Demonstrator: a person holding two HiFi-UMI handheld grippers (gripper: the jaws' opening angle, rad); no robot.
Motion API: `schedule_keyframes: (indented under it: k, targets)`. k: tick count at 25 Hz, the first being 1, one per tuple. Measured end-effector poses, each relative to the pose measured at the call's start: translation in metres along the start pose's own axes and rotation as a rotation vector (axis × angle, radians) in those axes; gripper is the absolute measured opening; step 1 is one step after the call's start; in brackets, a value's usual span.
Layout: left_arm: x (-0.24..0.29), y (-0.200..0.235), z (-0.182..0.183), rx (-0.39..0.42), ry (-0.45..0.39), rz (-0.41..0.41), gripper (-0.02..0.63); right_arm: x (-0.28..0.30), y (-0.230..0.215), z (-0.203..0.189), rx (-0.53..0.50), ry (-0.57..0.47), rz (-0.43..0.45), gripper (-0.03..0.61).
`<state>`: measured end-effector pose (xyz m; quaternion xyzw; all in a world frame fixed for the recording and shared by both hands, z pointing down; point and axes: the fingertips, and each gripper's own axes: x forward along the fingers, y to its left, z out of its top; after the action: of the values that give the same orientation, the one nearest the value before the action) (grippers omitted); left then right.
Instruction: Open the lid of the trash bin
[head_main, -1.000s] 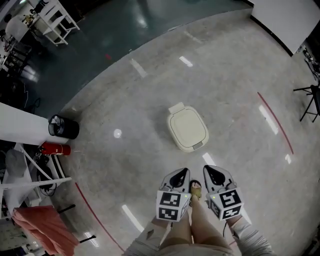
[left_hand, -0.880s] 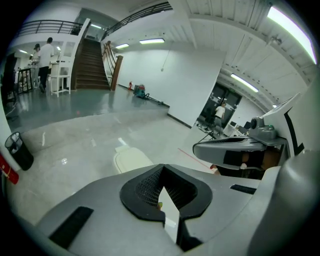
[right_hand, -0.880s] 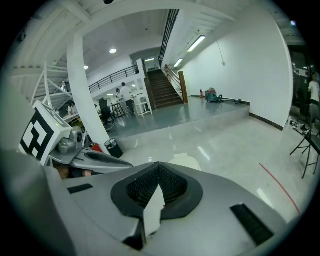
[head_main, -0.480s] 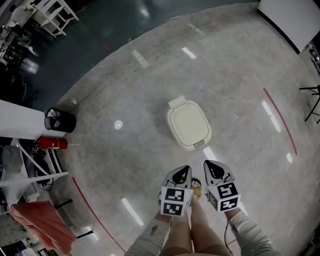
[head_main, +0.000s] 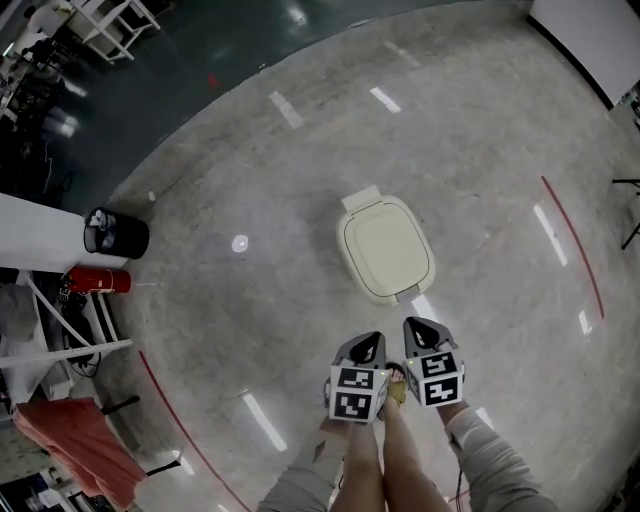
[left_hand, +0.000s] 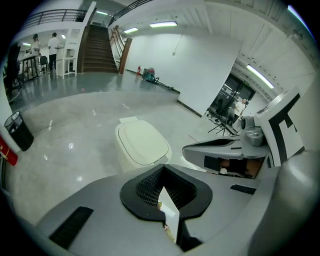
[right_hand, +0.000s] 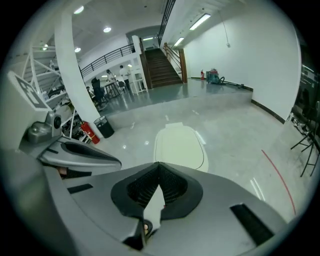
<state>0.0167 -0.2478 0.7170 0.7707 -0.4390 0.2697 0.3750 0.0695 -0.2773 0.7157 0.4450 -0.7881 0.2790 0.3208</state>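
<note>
At lower centre, the left gripper (head_main: 366, 345) and right gripper (head_main: 417, 328) hang side by side, jaws together on nothing, arms cut off below. Just beyond, mid-frame, stands the trash bin (head_main: 374, 291), its closed lid (head_main: 385, 242) hiding most of its body

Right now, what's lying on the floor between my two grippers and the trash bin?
Nothing: the head view shows only bare floor, with a light glare, between the left gripper, the right gripper and the trash bin.
</note>
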Motion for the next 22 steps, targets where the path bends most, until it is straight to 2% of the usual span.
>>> schedule_keyframes:
  k: [6, 15, 22]
  targets:
    - [0.032, 0.023, -0.015, -0.044, -0.002, 0.038, 0.003, 0.043, -0.015, -0.029, -0.031, 0.051, -0.012, -0.001]
    - [0.065, 0.037, -0.040, -0.040, 0.037, 0.042, 0.003, 0.094, -0.034, -0.056, -0.073, 0.107, -0.035, -0.001]
    - [0.081, 0.040, -0.055, -0.034, 0.061, 0.032, 0.003, 0.115, -0.042, -0.069, -0.065, 0.131, -0.057, -0.002]
